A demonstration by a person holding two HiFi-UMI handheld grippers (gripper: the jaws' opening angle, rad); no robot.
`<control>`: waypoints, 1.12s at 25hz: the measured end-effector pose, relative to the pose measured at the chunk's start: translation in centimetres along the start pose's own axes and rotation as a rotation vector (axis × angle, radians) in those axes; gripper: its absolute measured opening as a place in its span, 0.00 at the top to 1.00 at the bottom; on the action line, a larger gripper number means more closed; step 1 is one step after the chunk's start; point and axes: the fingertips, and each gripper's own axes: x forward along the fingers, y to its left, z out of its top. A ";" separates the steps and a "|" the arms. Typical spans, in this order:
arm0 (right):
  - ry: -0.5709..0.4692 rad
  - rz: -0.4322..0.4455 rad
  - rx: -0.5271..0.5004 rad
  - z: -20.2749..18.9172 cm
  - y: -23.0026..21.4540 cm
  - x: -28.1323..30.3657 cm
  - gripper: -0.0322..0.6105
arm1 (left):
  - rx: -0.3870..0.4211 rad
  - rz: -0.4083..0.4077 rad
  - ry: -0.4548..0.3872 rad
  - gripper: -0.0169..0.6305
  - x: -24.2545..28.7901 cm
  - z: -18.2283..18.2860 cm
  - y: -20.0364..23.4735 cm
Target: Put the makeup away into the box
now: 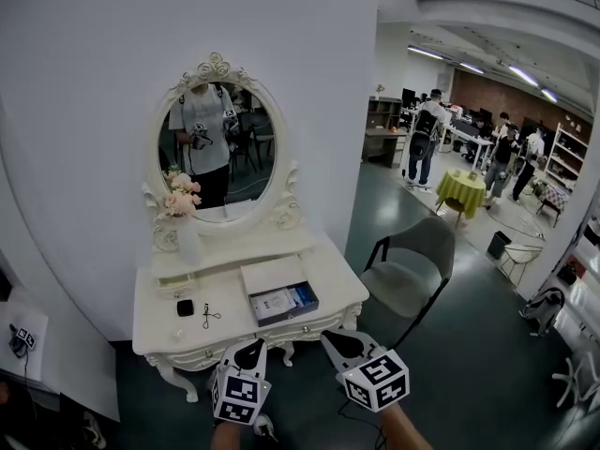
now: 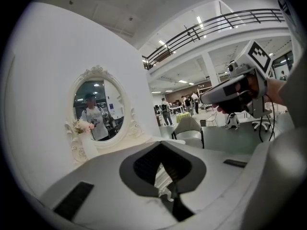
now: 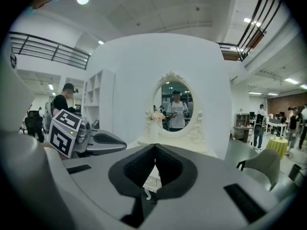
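Hovering short of the dressing table (image 1: 330, 275), the left gripper (image 1: 249, 347) and right gripper (image 1: 343, 338) are held clenched and empty for the approach; the makeup (image 1: 185, 307) is seen lying left of the open box (image 1: 289, 314).

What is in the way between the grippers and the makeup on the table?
Nothing visible. The left gripper and right gripper hang shut before the table, and the small black case lies on open tabletop beside the box.
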 end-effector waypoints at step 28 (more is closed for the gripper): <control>0.166 0.153 0.014 2.1 -0.6 30.0 0.95 | -0.136 0.084 0.181 0.94 11.7 -9.5 23.9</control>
